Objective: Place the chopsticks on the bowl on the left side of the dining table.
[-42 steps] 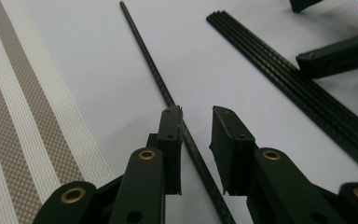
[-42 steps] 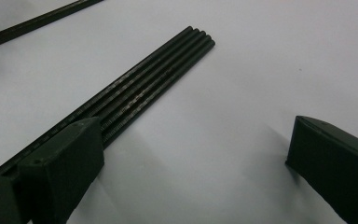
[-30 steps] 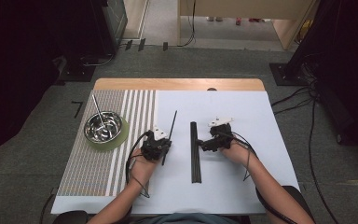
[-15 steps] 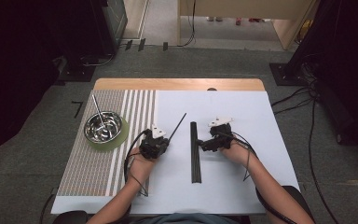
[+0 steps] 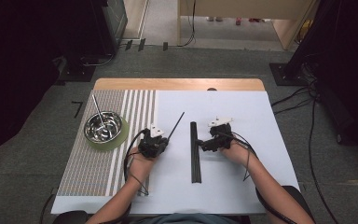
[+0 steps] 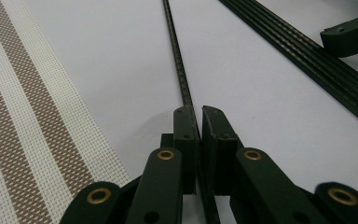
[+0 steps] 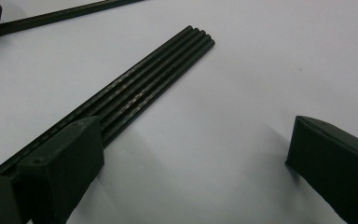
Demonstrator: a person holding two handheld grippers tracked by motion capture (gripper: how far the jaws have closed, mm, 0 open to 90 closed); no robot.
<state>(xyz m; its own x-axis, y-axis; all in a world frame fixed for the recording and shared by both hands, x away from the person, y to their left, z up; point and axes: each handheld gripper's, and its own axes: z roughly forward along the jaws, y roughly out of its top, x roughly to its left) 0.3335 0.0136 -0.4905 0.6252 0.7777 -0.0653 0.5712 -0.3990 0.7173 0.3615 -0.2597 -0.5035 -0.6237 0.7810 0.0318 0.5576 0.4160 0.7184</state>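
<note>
Since the earlier frame, the thin black rod (image 5: pixel 175 125) has swung, its far tip now leaning toward the table's right edge, while the left hand-held gripper (image 6: pixel 199 122) was closing; its jaws now pinch the rod's near end. Nearer the right edge, the right hand-held gripper (image 7: pixel 193 161) stands wide, one jaw just beside the bundle of black rods (image 5: pixel 195 151) lying mid-table

floor: grey carpet (image 5: pixel 205 60) | furniture: wooden-edged table (image 5: pixel 177 84) | sides: dark | cables (image 5: pixel 307 93) right
</note>
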